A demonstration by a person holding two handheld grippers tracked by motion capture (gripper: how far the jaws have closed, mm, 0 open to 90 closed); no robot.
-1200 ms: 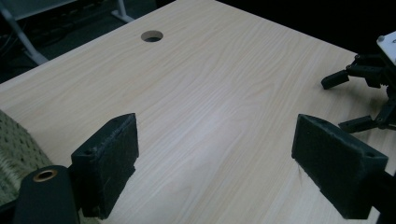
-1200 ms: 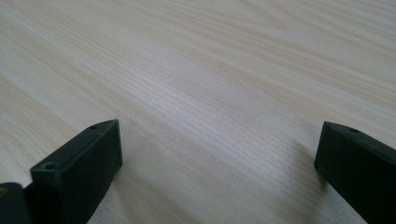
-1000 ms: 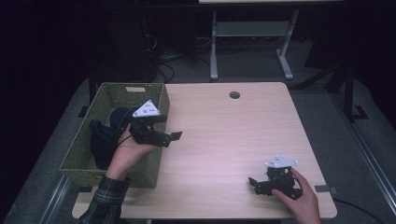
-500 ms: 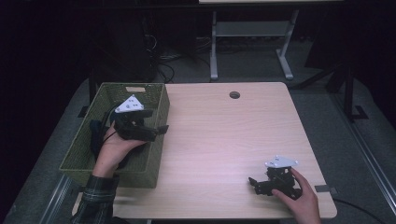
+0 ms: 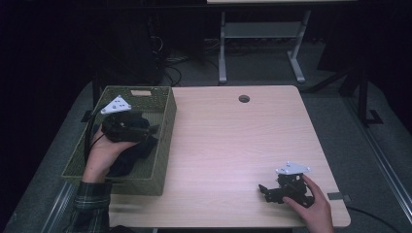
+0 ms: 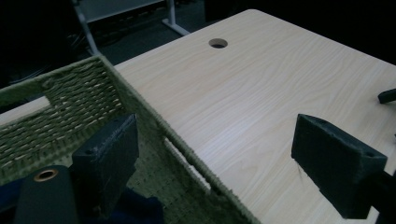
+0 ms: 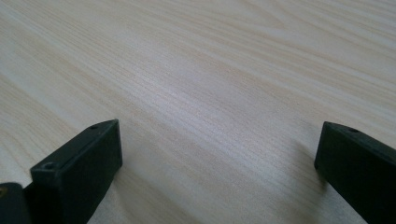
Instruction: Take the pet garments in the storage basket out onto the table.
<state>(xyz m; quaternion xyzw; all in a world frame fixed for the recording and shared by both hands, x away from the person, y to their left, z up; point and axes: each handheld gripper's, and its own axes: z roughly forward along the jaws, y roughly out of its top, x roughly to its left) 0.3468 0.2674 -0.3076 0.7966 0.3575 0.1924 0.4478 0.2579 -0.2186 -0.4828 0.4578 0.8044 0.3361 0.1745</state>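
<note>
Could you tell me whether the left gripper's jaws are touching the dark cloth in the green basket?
Cannot tell. The left gripper view shows the left gripper open over the basket wall, the dark cloth below.

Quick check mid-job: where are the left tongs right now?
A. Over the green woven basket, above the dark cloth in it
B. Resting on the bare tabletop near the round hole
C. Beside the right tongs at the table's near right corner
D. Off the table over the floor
A: in the high view the left tongs sit over the green woven basket, above the dark cloth inside it, jaws open.
</note>
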